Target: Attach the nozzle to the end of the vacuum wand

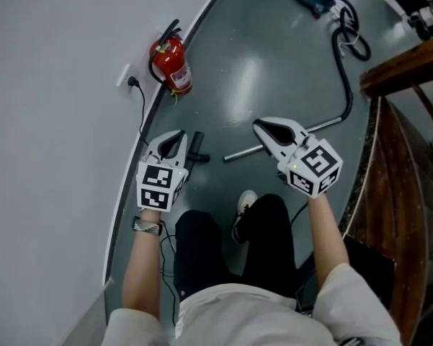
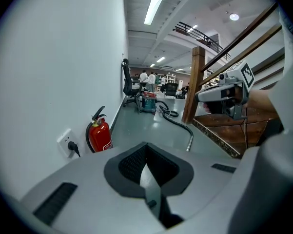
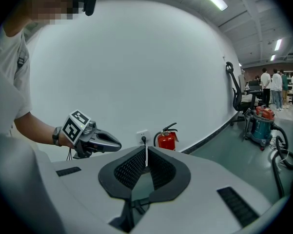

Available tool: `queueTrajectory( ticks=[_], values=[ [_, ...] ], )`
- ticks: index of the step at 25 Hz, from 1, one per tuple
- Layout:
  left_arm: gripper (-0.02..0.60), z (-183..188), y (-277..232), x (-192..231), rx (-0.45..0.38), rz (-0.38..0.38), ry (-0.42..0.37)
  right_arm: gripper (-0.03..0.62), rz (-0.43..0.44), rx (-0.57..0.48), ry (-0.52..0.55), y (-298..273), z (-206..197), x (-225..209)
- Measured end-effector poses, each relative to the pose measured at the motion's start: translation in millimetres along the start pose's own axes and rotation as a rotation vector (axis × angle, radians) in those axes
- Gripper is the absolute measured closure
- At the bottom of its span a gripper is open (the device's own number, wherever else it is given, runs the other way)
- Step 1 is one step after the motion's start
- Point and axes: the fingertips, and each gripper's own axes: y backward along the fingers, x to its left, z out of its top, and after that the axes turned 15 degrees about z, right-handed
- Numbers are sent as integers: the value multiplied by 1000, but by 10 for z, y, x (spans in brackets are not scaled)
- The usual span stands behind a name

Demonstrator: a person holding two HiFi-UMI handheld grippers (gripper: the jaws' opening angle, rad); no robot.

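Below, a slim metal wand (image 1: 243, 152) (straight, shiny) crosses glossy floor (image 1: 259, 71).

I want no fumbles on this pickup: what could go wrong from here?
1. The left gripper and right gripper are both shut and empty; unless their fingers open first, they may just knock the nozzle or wand away.
2. The black cable along the wall runs close to the nozzle and could snag the left gripper.
3. The person's shoe stands near the wand; a step might kick it.
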Motion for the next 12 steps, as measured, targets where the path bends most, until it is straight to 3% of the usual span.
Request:
queueTrajectory(
  ticks=[12],
  values=[
    [583,-837,-559,-311,-84,15,-14,565,26,-29,52,-336,-1062,-299]
  ],
)
